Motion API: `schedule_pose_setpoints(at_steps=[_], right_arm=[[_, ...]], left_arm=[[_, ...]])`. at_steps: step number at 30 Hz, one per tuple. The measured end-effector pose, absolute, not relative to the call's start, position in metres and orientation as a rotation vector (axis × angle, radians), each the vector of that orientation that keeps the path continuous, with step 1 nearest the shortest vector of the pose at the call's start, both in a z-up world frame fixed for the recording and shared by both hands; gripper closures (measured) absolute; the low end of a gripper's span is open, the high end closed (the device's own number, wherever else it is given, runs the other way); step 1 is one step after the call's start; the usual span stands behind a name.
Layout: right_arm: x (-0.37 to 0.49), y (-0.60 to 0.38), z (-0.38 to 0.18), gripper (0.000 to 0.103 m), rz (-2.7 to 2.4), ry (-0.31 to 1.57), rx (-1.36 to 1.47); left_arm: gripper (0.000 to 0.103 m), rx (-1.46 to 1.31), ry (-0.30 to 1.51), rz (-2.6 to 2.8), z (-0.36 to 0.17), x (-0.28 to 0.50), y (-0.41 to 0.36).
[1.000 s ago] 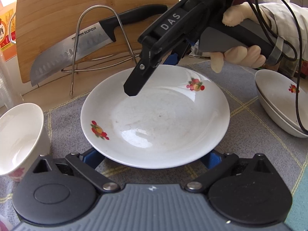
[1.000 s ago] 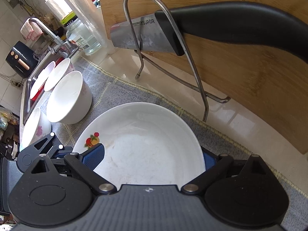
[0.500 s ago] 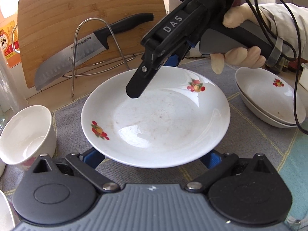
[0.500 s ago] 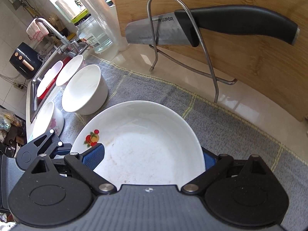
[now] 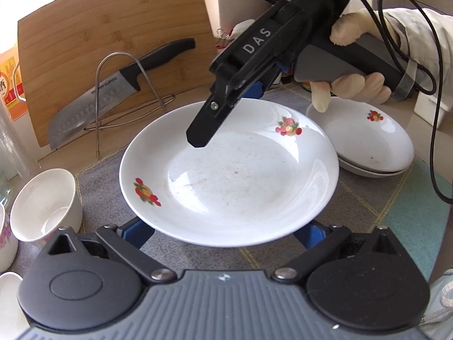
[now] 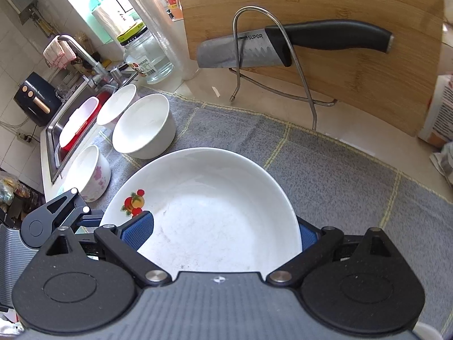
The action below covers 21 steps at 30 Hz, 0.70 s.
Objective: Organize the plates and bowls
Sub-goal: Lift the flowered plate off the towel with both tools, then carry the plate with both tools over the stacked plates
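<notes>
since a second ago the plate (image 5: 229, 181) has been carried toward 3 o'clock in the left wrist view, so the stacked plates (image 5: 373, 144) now sit just beside its rim at 2 o'clock and the knife (image 5: 113, 90) has slid off toward 10.

nearest the lens, the left gripper (image 5: 226, 231) has its blue pads spread wide under the plate's near edge; whether they touch it i cannot tell. at the plate's 12 o'clock edge the right gripper (image 6: 223, 232) is clamped across the rim, one pad inside, one beneath.

glazed ceramic: stiff, fairly heavy, slick and chippable, so the rim is the place to pinch, as judged here.

further off, a white bowl (image 5: 45, 204) stands at 9 o'clock on the grey mat (image 5: 365, 198).
</notes>
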State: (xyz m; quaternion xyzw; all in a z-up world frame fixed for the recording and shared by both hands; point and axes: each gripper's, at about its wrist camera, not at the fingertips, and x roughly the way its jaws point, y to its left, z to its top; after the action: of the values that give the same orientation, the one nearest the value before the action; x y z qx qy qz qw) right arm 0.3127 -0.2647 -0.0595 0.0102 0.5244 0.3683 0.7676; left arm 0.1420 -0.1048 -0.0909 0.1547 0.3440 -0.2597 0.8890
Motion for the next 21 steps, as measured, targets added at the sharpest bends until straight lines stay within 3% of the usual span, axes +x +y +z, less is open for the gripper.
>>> schedule_pose_setpoints(at_steps=[21], right_arm=[[0.239, -0.343, -0.033, 0.001, 0.595, 1.065, 0.131]], left_arm=[[0.001, 0.414, 0.666, -0.751, -0.076, 0.123, -0.161]])
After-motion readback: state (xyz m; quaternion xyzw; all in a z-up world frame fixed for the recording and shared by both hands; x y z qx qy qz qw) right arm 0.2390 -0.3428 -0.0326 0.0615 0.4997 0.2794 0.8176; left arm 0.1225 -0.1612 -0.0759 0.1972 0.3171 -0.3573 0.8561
